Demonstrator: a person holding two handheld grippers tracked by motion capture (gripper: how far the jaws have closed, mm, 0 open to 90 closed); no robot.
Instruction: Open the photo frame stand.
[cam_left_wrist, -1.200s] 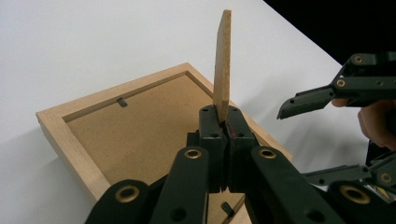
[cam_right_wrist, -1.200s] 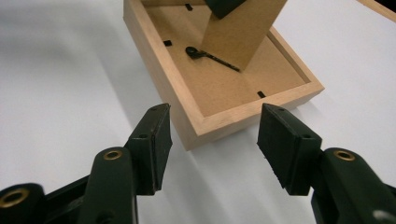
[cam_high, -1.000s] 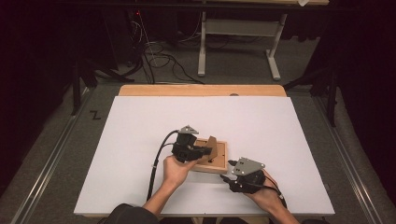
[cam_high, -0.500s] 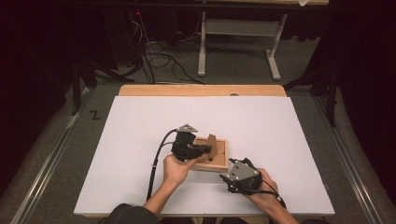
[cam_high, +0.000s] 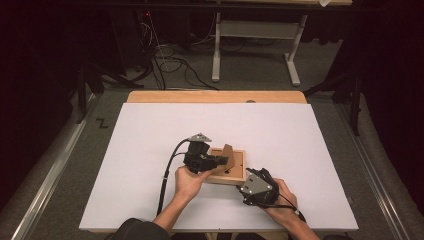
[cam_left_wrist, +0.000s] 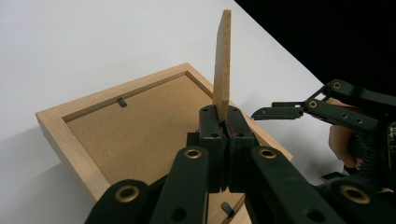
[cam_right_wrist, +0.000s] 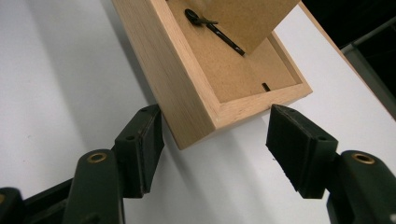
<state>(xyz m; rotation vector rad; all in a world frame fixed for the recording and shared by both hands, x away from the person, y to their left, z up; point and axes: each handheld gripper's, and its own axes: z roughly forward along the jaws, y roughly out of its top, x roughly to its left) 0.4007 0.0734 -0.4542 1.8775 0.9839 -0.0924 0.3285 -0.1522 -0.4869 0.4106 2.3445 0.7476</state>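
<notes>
Left gripper (cam_left_wrist: 223, 122): jaws pressed together on the lower edge of the stand flap (cam_left_wrist: 222, 60), a thin brown fibreboard leg held upright, edge-on to its camera. Directly beneath and beyond the jaws lies the picture frame (cam_left_wrist: 51, 122), face down on the white desk (cam_left_wrist: 60, 42), backing board (cam_left_wrist: 140, 126) up, small dark turn clips at its inner rim. Right gripper (cam_right_wrist: 212, 140): jaws wide apart, holding nothing, one on each side of the frame's near corner, not touching the wood as far as I can tell. In the high view the frame (cam_high: 239, 172) sits between the two grippers, left gripper (cam_high: 220, 161) over it, right gripper (cam_high: 246, 186) just beside its near-right corner. Judgement: frame light, rigid, pale wood, likely to slide on the smooth desk unless braced. Flap stiff but thin, joined at its foot, could snap or tear if levered sideways. Best hold: flap by its edge, as now; frame across the corner rails, never on the backing.
</notes>
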